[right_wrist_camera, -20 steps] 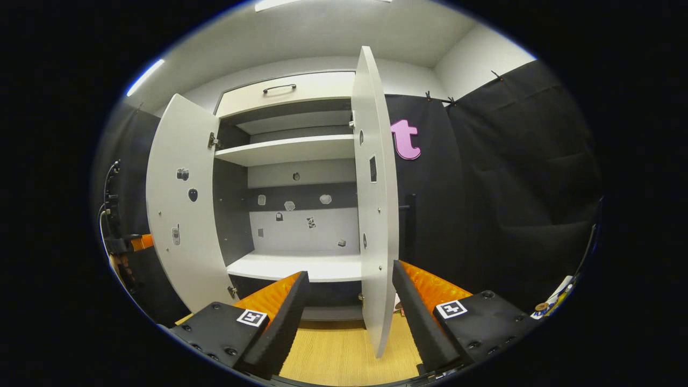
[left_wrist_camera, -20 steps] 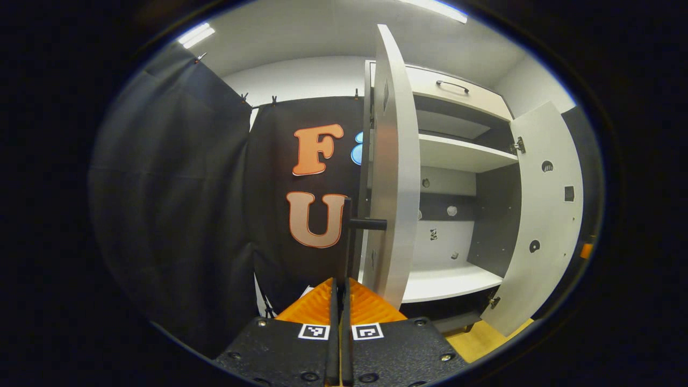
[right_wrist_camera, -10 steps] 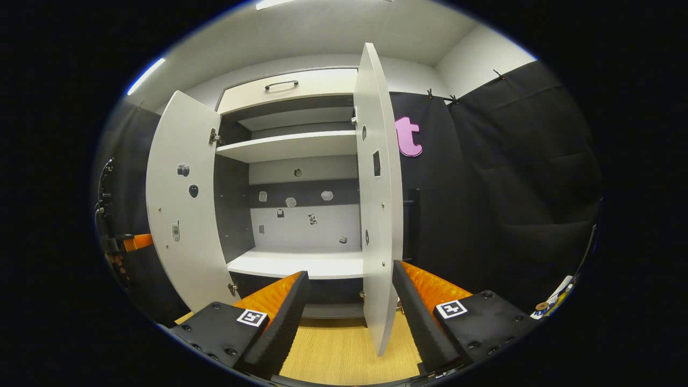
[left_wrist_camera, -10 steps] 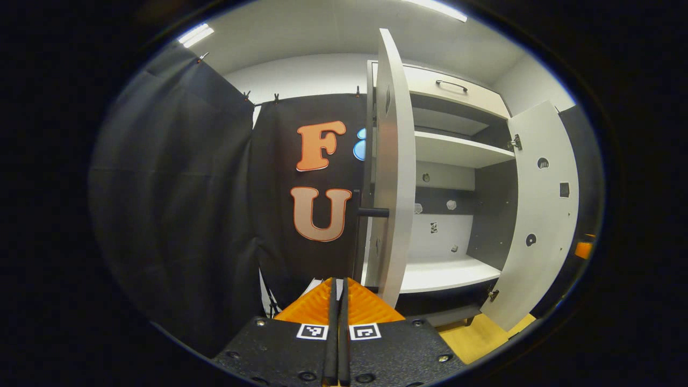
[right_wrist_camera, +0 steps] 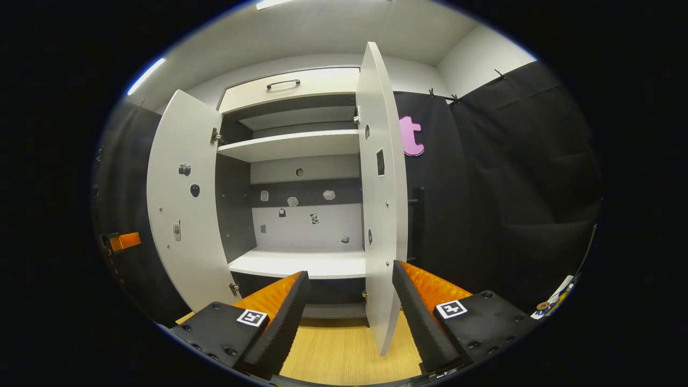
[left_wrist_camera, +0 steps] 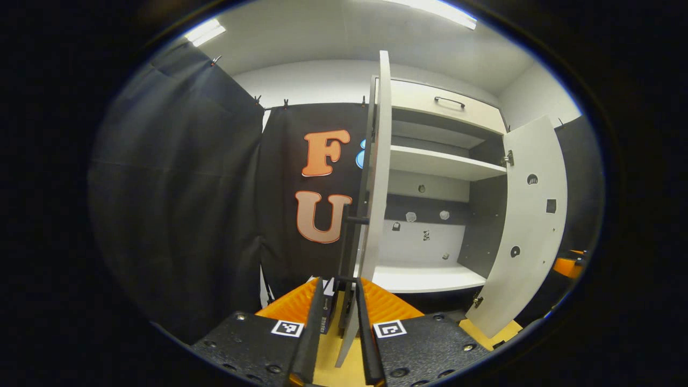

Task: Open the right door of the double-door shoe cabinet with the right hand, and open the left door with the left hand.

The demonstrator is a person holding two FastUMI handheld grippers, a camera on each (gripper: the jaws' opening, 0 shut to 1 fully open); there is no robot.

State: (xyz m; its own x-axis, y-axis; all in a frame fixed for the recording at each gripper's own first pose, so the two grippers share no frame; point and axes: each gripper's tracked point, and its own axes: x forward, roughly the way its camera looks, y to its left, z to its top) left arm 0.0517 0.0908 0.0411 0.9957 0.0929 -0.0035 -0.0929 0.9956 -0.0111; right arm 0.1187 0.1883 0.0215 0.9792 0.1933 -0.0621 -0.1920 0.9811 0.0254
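The white shoe cabinet (right_wrist_camera: 293,145) stands with both doors swung out. In the left gripper view the left door (left_wrist_camera: 379,161) is edge-on straight ahead, its black bar handle (left_wrist_camera: 348,242) on the far side. My left gripper (left_wrist_camera: 338,280) is open, its fingers either side of the handle's lower end and the door's bottom edge without pressing. The right door (left_wrist_camera: 532,226) hangs wide at the right. In the right gripper view my right gripper (right_wrist_camera: 349,269) is open and holds nothing, with the right door (right_wrist_camera: 382,188) just ahead and the left door (right_wrist_camera: 183,215) farther left.
Black cloth walls flank the cabinet on both sides. A drawer with a dark handle (left_wrist_camera: 450,100) tops the cabinet. Small stickers dot the back panel (right_wrist_camera: 306,226) and both doors' inner faces. Wooden floor (right_wrist_camera: 333,349) lies below. The other gripper (right_wrist_camera: 123,241) shows beyond the left door.
My left gripper's fingers, shut a second ago, have parted around the left door's handle. The left door now looks edge-on. The right gripper has barely moved.
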